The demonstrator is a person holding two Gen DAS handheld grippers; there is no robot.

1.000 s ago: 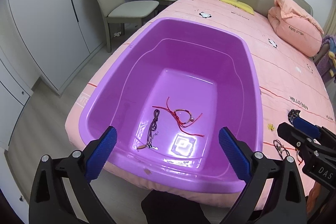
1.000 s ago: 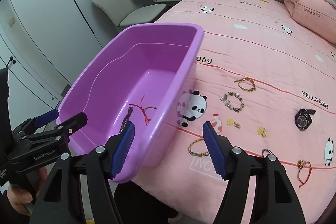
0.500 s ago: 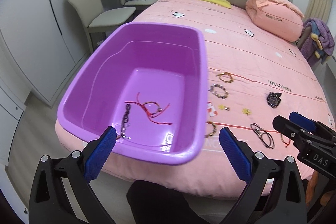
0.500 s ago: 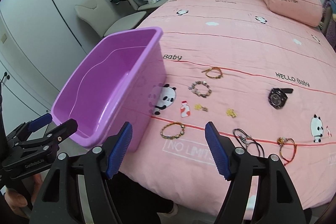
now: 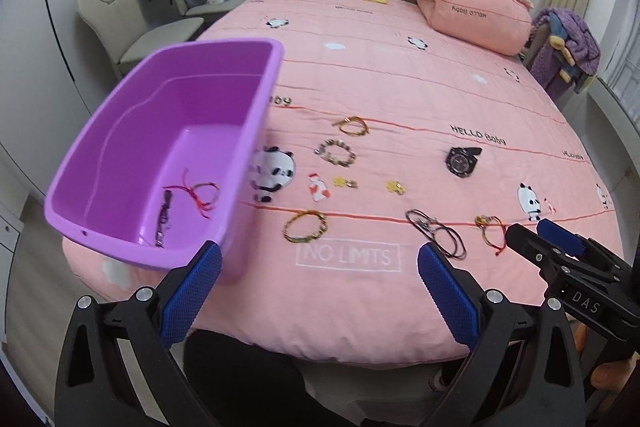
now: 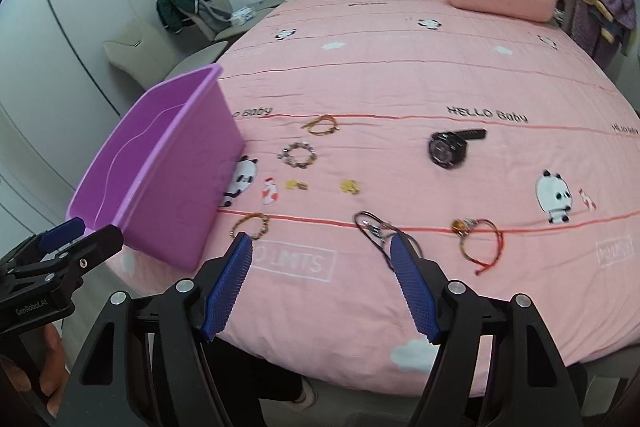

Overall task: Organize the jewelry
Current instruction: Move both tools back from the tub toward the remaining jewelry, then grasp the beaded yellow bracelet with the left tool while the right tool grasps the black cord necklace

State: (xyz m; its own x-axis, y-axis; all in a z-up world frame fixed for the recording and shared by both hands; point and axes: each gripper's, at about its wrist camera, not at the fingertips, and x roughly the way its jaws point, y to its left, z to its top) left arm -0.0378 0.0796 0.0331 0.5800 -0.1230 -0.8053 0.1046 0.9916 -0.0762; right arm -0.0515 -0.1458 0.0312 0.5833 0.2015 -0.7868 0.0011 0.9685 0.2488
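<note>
Purple tub (image 5: 256, 115) holds red string bracelet (image 5: 202, 193) and dark cord (image 5: 163, 215).

Bin wall (image 6: 188, 187) flanks left — bedspread (image 6: 400, 79) ahead open.

Your left gripper (image 5: 318, 285) is a black plastic frame whose two fingers (image 5: 190, 293) carry blue cross-hatched pads, with silver screw heads along each arm and white "GenRobot.AI" lettering on its side in the right wrist view. Your right gripper (image 6: 322, 285) has the same black frame, blue textured pads (image 6: 412, 291) and silver screws, and its body reads "DAS" in white. Bare skin of your left hand (image 6: 48, 375) shows on the handle, and dark clothing fills the space below both frames.
</note>
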